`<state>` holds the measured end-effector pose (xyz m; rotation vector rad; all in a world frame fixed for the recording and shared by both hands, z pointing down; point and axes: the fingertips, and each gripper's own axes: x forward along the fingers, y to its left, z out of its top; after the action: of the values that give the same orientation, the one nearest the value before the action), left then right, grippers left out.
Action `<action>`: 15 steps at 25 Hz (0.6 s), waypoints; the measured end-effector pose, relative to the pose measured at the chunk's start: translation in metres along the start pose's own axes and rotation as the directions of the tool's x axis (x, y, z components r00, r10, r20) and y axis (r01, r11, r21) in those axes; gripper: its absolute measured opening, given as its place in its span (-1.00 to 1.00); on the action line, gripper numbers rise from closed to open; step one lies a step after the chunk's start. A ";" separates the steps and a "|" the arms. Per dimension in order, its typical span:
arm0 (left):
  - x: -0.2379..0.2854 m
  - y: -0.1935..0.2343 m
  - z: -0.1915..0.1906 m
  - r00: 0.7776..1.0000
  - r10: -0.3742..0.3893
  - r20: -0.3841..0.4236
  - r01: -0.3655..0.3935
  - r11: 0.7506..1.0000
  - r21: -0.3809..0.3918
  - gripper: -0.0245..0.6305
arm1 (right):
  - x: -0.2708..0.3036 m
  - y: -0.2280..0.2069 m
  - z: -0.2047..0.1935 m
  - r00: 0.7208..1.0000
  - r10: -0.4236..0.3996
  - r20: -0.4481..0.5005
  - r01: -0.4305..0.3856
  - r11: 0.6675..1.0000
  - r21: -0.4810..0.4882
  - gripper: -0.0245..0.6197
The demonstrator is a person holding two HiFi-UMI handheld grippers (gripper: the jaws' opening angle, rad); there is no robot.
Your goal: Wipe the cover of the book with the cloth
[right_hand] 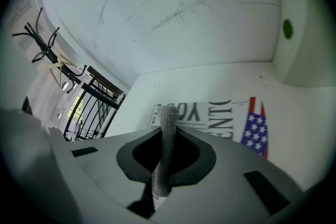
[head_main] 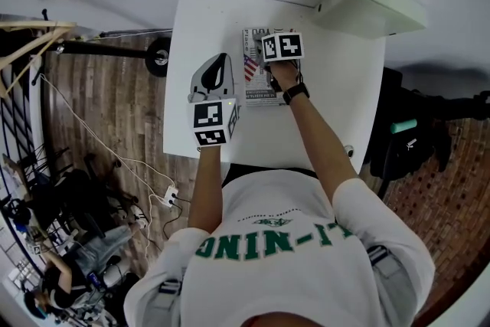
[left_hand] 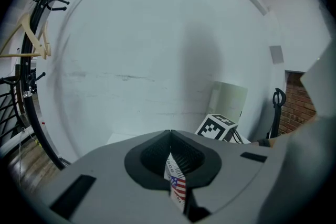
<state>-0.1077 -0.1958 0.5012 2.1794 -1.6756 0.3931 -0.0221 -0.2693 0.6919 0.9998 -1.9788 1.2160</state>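
White box (head_main: 373, 5) beyond book (head_main: 252, 69), cloth (right_hand: 168, 134)

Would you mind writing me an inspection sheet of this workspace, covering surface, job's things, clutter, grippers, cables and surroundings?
Surface: white table, mostly bare.
Job's things: book lies on the table, with a flag print on its cover; grey cloth is held over it.
Clutter: white box at the table's far right corner; otherwise nothing seen.
Grippers: right gripper is shut on the cloth, above the book; left gripper has its jaws together, with a flag-printed strip of the book between them.
Cables: white cable runs across the floor to a power strip.
Surroundings: wood floor, white wall, coat rack.
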 end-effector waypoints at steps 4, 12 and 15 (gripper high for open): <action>0.009 -0.017 0.001 1.000 -0.031 0.000 0.031 0.999 0.005 -0.88 | -0.032 -0.056 0.003 0.997 -0.070 0.039 0.068 0.997 0.046 -0.82; 0.014 -0.030 0.003 0.998 -0.063 0.005 0.063 0.998 0.013 -0.88 | -0.065 -0.112 0.002 0.985 -0.152 0.079 0.139 0.978 0.154 -0.82; 0.009 -0.026 0.003 0.999 -0.047 0.007 0.047 0.999 0.012 -0.88 | -0.066 -0.108 0.003 0.983 -0.166 0.080 0.152 0.976 0.153 -0.82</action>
<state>-0.0807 -0.1991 0.4990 2.2266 -1.6262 0.3833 0.1038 -0.2853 0.6873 1.2836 -1.8579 1.2600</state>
